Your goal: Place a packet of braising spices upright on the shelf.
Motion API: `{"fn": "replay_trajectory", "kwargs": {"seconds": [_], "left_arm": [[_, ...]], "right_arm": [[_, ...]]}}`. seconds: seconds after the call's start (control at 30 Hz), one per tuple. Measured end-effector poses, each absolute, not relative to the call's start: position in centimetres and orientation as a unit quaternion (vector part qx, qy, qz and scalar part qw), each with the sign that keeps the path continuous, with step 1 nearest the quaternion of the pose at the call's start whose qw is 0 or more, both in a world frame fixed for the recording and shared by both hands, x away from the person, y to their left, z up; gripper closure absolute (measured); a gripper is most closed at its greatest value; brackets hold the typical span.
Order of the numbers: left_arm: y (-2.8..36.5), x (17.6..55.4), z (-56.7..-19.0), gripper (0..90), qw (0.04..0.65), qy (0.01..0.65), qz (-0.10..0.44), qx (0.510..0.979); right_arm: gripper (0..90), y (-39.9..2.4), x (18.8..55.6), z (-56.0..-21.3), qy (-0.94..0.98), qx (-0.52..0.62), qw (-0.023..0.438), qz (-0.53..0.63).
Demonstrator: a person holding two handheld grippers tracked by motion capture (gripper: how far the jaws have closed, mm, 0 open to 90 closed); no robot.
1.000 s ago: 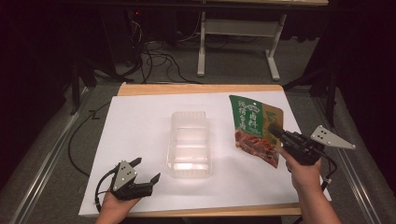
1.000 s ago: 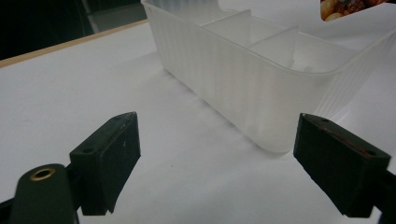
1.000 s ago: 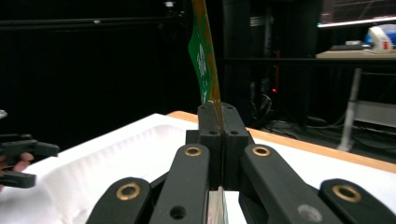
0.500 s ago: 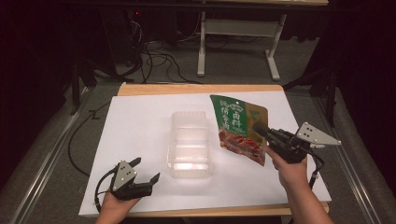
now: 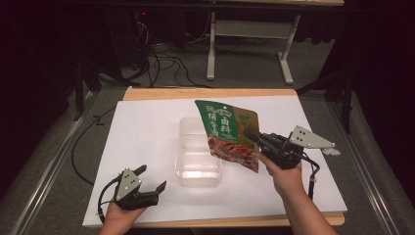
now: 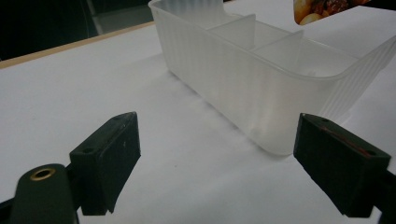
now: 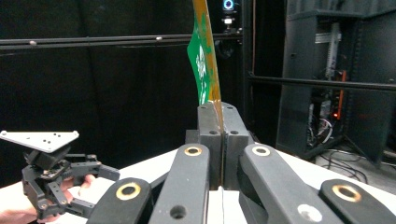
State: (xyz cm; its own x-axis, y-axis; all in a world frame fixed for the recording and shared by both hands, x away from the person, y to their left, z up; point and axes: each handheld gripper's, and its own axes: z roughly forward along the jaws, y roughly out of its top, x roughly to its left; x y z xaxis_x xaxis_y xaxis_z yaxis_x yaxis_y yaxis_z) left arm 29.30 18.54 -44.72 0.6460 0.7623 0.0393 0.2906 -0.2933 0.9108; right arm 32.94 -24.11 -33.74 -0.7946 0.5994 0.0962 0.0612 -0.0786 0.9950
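A green and brown food pouch (image 5: 227, 132) hangs in the air over the right side of a clear plastic tray (image 5: 198, 152) with compartments. My right gripper (image 5: 255, 138) is shut on the pouch's right edge. In the right gripper view the pouch (image 7: 205, 56) stands edge-on, pinched between the closed jaws. My left gripper (image 5: 151, 180) rests near the table's front left, open, with nothing between its jaws. In the left gripper view the tray (image 6: 261, 74) lies just beyond the open jaws, and the pouch's corner (image 6: 322, 8) shows at the top.
A white sheet (image 5: 147, 132) covers the wooden table. Cables (image 5: 161, 58) and a white desk frame (image 5: 249, 39) stand on the floor behind. The left gripper (image 7: 56, 182) shows far off in the right gripper view.
My right gripper has carried the pouch leftward, from beside the tray to over its right side. The left gripper has stayed still.
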Motion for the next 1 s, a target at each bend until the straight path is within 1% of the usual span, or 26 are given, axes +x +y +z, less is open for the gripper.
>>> {"fn": "replay_trajectory", "kwargs": {"seconds": [0.17, 0.7, 1.0], "left_arm": [[18.6, 29.3, -44.7, 15.1, 0.485, 0.345, 0.243, 0.766], [18.8, 29.3, -44.7, 15.1, 0.486, 0.346, 0.245, 0.764], [18.9, 29.3, -44.7, 15.1, 0.486, 0.347, 0.245, 0.764]], "right_arm": [[90.0, -22.8, 33.3, -33.9, 0.655, 0.247, 0.185, 0.690], [90.0, -19.4, 33.9, -35.0, 0.660, 0.238, 0.171, 0.691], [90.0, -16.6, 34.4, -36.7, 0.666, 0.235, 0.167, 0.688]]}}
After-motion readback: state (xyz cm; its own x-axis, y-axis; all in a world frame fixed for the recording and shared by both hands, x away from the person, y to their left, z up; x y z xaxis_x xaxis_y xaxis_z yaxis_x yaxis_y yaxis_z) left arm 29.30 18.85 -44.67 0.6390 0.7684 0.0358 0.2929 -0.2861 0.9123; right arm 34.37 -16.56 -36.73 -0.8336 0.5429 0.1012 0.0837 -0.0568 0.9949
